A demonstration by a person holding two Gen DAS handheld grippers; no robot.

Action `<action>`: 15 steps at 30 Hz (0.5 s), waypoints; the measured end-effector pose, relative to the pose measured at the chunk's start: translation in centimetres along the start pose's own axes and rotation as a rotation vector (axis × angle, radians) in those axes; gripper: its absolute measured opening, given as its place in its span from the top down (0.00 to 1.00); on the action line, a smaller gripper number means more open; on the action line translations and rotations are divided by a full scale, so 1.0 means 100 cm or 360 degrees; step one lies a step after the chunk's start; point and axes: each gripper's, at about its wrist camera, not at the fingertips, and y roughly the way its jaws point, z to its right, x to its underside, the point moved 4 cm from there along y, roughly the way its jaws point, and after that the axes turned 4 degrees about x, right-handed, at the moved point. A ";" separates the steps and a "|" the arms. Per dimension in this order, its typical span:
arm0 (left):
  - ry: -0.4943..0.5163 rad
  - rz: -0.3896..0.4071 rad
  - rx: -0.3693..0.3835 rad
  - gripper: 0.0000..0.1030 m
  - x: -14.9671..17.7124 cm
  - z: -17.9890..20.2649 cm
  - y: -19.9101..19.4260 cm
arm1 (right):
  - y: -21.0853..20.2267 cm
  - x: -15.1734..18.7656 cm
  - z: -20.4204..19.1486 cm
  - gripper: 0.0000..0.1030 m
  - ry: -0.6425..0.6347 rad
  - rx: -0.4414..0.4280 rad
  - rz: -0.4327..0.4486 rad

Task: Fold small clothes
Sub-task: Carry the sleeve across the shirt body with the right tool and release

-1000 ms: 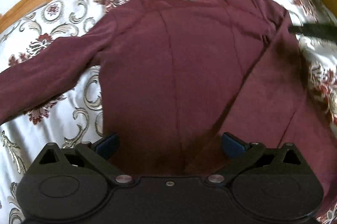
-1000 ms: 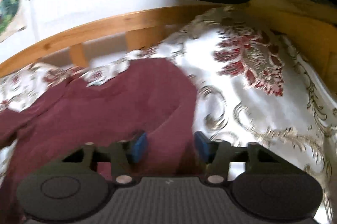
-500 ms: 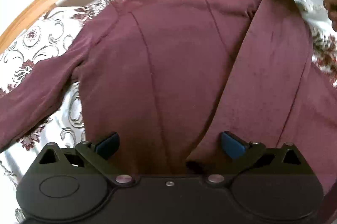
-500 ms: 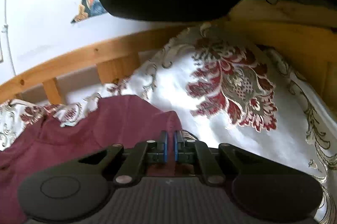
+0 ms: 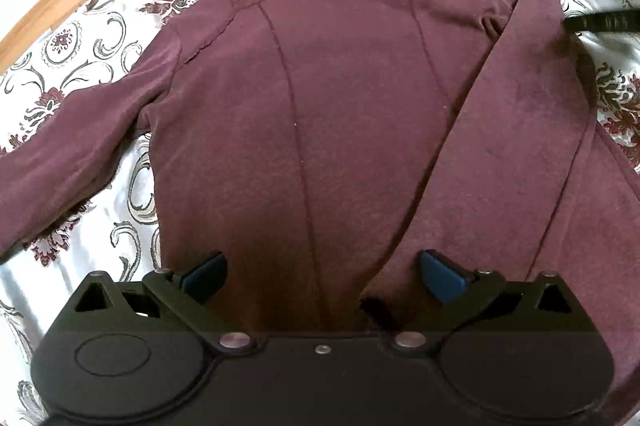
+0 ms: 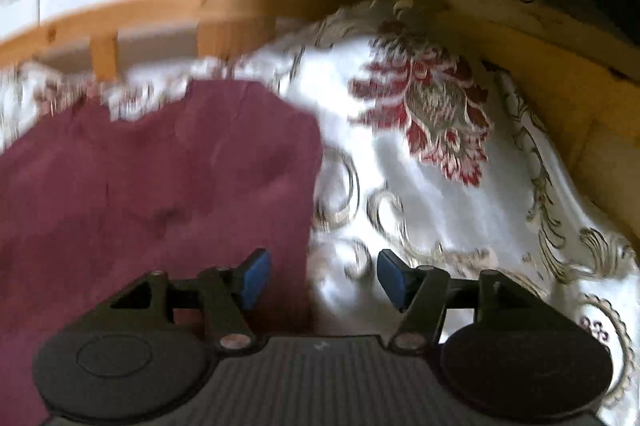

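one maroon top (image 5: 340, 98), spread on the patterned bedcover (image 5: 80, 66) ahead of both grippers. right gripper (image 6: 324, 278): jaws just opened after a pinch, now apart, nothing clamped, the top's right edge lying between them. right sleeve (image 5: 520, 146) already folded across the body. left gripper (image 5: 322, 274): apart, hovering over the hem. left sleeve (image 5: 72, 154) not yet folded.

Maroon top (image 5: 340, 106), floral white bedspread (image 6: 440, 206)

Your right gripper (image 6: 322, 280) clamped shut on the top's (image 6: 160, 194) edge half a second ago; its jaws have just been opening, and the cloth now lies loose between them.
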 end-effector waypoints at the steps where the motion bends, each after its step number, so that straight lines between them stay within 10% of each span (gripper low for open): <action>1: 0.0003 0.0002 -0.0003 0.01 -0.001 0.000 0.000 | 0.003 0.004 -0.003 0.31 -0.0039 0.0027 -0.0015; 9: -0.0064 0.0075 -0.0034 0.01 -0.001 -0.012 -0.018 | -0.005 0.008 -0.010 0.26 -0.0063 0.0106 0.0019; 15: -0.0330 0.0299 -0.0100 0.01 -0.004 -0.051 -0.059 | -0.064 0.002 -0.019 0.03 0.0035 -0.0068 0.0170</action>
